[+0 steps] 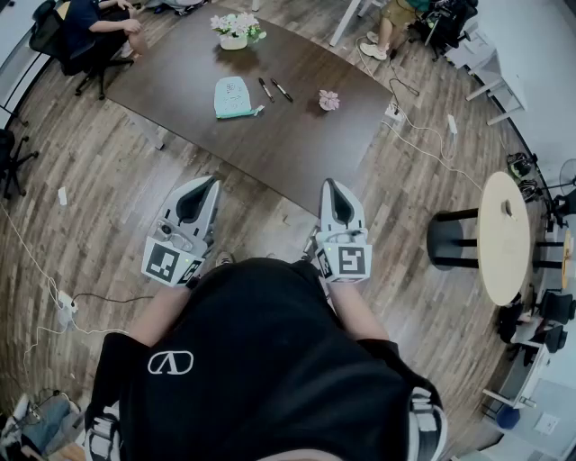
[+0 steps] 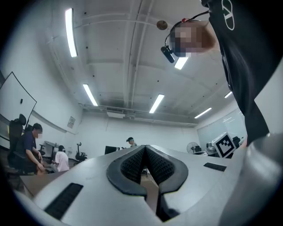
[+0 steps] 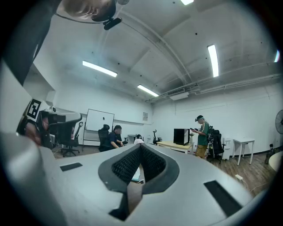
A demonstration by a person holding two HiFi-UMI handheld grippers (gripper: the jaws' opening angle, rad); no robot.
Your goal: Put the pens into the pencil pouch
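Observation:
In the head view a mint-green pencil pouch point(image 1: 232, 97) lies on the dark brown table point(image 1: 270, 144), with two dark pens point(image 1: 266, 89) point(image 1: 282, 90) just right of it. My left gripper point(image 1: 209, 183) and right gripper point(image 1: 328, 184) are both held close to my chest, short of the table's near edge and far from the pens. Both are shut with nothing between the jaws. The left gripper view shows its shut jaws point(image 2: 145, 148) tilted up toward the ceiling. In the right gripper view the shut jaws point(image 3: 140, 146) point level across the room.
A white pot of flowers point(image 1: 234, 31) stands at the table's far end and a small pink flower point(image 1: 328, 100) lies right of the pens. A person sits at the far left point(image 1: 94, 22), another at the far right. A round side table point(image 1: 502, 238) stands to my right; cables cross the wooden floor.

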